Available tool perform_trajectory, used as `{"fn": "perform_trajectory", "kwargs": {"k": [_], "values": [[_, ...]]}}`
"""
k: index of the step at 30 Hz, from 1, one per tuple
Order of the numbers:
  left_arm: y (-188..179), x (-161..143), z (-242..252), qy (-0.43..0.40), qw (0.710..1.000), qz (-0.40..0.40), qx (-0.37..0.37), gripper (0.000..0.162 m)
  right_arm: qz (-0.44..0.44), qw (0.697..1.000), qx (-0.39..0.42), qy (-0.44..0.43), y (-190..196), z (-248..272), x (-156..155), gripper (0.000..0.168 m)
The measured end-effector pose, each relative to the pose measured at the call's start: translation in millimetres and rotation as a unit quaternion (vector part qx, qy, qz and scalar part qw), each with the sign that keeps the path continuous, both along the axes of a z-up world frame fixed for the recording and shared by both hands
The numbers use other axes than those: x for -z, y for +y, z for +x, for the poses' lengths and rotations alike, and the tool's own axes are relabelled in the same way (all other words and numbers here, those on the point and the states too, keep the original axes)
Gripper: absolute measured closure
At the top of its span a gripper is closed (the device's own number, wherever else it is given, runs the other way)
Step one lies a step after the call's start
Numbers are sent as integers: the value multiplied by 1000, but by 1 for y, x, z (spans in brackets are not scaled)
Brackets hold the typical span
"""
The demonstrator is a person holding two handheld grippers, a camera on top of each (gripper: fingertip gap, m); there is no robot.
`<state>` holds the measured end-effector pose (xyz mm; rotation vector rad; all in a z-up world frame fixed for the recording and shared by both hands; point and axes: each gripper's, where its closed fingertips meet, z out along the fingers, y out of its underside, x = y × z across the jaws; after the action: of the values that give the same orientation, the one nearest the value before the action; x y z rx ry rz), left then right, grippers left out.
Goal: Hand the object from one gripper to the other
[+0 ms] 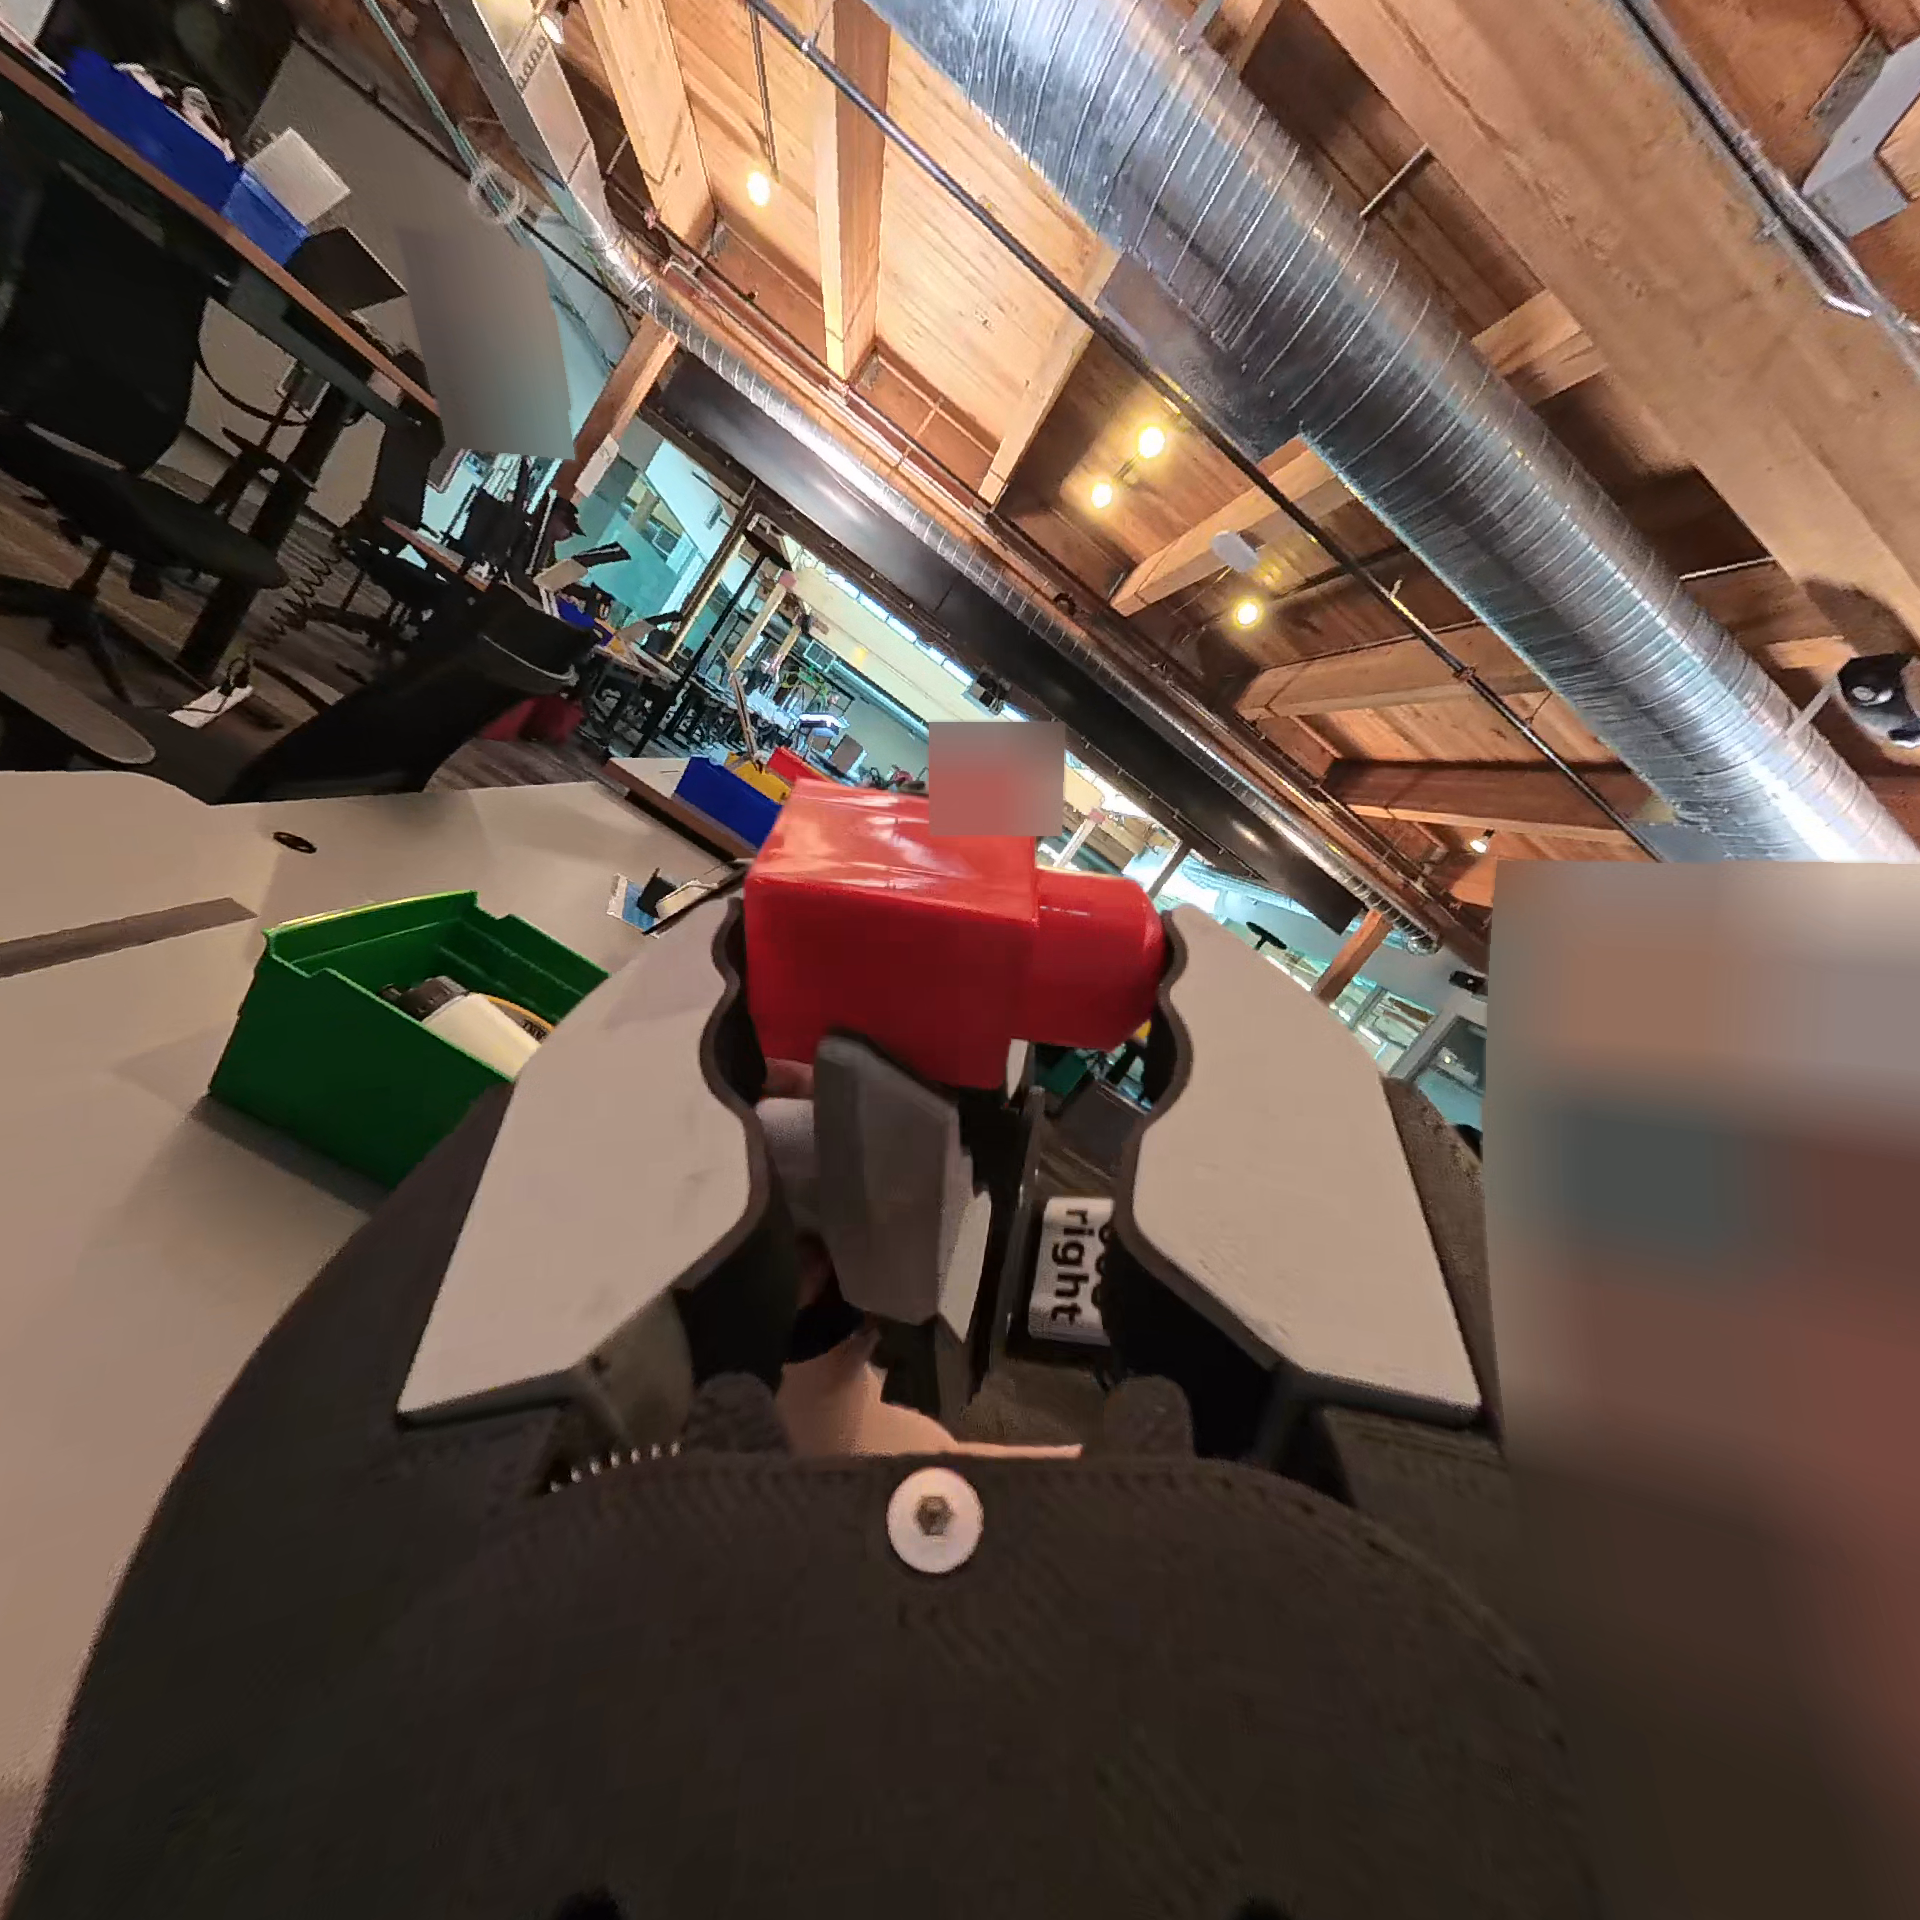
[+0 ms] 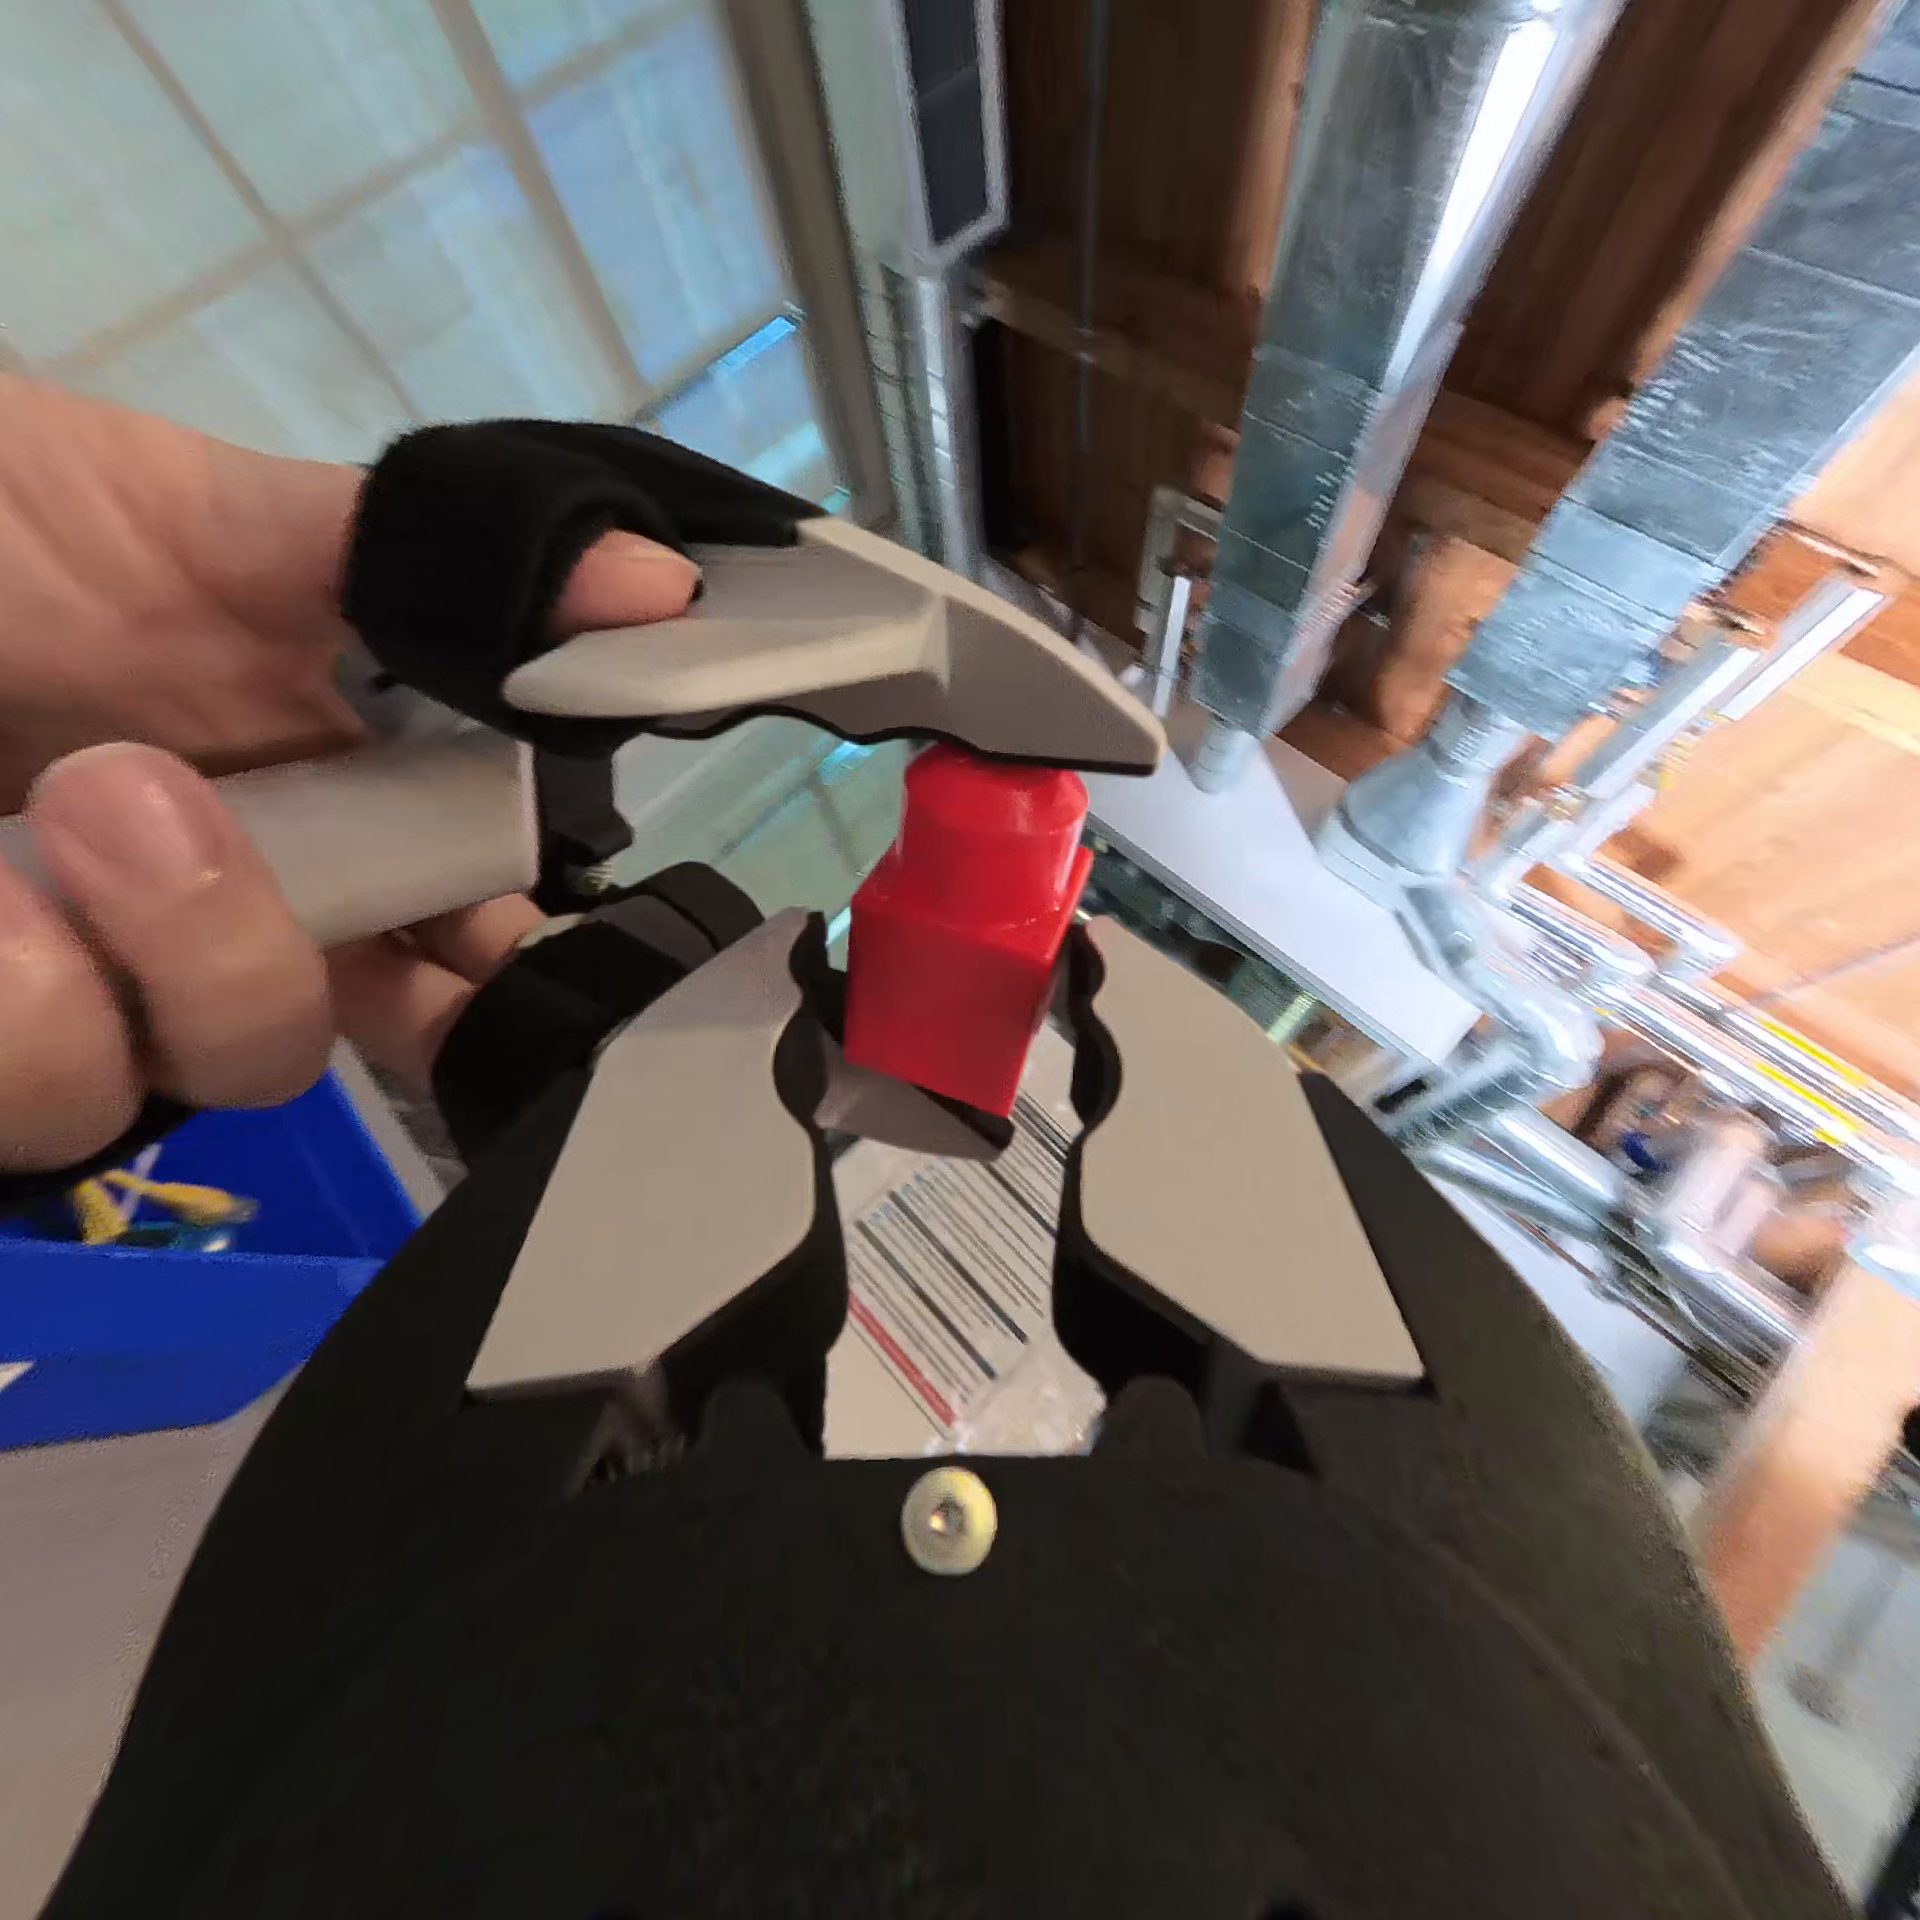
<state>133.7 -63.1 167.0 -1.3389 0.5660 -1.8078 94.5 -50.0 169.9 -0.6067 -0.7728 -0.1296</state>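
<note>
A red block (image 1: 914, 935), a cube with a round stub on one end, is held in the air between both grippers. My left gripper (image 1: 951, 935) is shut on it lengthwise, one finger on the cube's end and one on the stub. In the right wrist view the block (image 2: 956, 987) stands stub up, and the left gripper's fingers (image 2: 831, 655) clamp it from above and below. My right gripper (image 2: 945, 935) is closed against the cube's two sides. One of the right gripper's fingers (image 1: 894, 1174) shows under the block in the left wrist view; the other is hidden behind it.
A green bin (image 1: 343, 1060) with items in it sits on the grey table (image 1: 125, 1039) to the left. A blue bin (image 2: 208, 1299) and a striped label sheet (image 2: 956, 1268) lie below the grippers. A gloved hand (image 2: 156, 935) holds the left gripper's handle. My two grippers' fingertips are within a few centimetres of each other.
</note>
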Motion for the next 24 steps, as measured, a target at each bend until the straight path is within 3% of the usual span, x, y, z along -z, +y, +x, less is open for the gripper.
{"fn": "perform_trajectory", "kwargs": {"k": [1,6,9,11,13,14,17,19,21,24], "values": [[0,-1,1,-8,1000,-2,-2,90,3,1000,12,11,1,3,-1,128],[-4,-8,2,-26,1000,15,-3,89,-21,999,-12,26,-2,8,-5,131],[-1,-12,-6,-10,997,64,-41,84,-98,988,-108,50,-3,17,-11,131],[3,-13,-15,28,985,137,-101,81,-191,960,-192,65,-1,25,-13,131],[8,-10,-24,94,949,237,-185,79,-307,900,-304,64,-5,30,-12,130],[11,-6,-27,136,920,288,-228,77,-373,855,-353,69,-5,34,-10,131],[11,6,-30,251,812,424,-312,75,-550,670,-494,63,-18,49,-3,131],[3,13,-22,284,748,497,-335,88,-606,570,-550,68,-21,61,0,131],[4,9,-14,288,714,517,-374,98,-628,535,-558,92,-11,68,4,131],[-4,7,6,258,734,509,-369,101,-626,524,-565,120,1,69,5,130]]}}
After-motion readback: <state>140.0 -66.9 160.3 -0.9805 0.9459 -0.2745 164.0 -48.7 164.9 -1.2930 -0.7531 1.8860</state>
